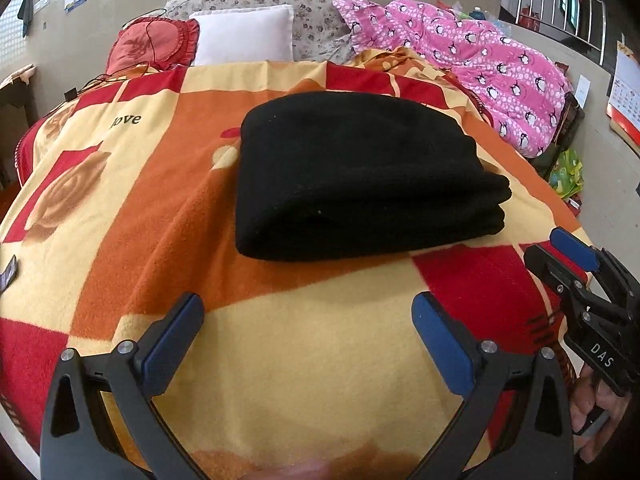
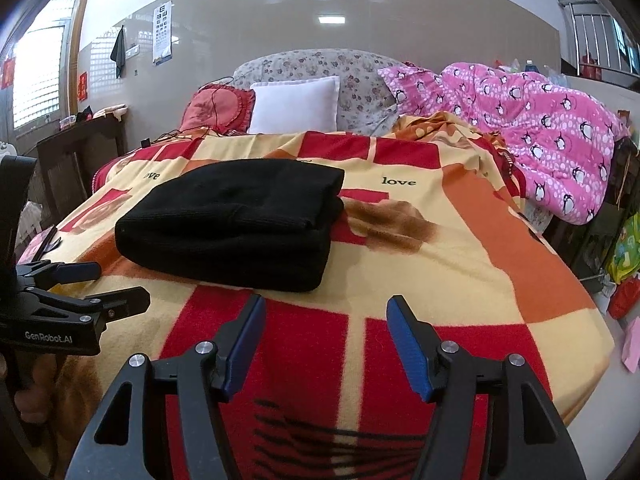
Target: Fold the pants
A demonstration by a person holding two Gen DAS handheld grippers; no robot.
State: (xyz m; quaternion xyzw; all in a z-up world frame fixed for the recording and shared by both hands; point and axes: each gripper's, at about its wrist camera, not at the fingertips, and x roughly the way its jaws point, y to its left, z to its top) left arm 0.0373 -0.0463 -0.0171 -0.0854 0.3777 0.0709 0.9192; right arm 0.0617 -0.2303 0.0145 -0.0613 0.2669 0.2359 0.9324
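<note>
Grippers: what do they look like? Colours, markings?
Both the left gripper and right gripper are matte black with blue finger pads and silver pivot screws. White lettering: "GenRobot.AI" on the left body, "DAS" on the right.

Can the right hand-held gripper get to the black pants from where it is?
Probably yes. The right hand-held gripper is open, and only bare blanket lies between it and the folded black pants, which sit ahead and slightly left.
</note>
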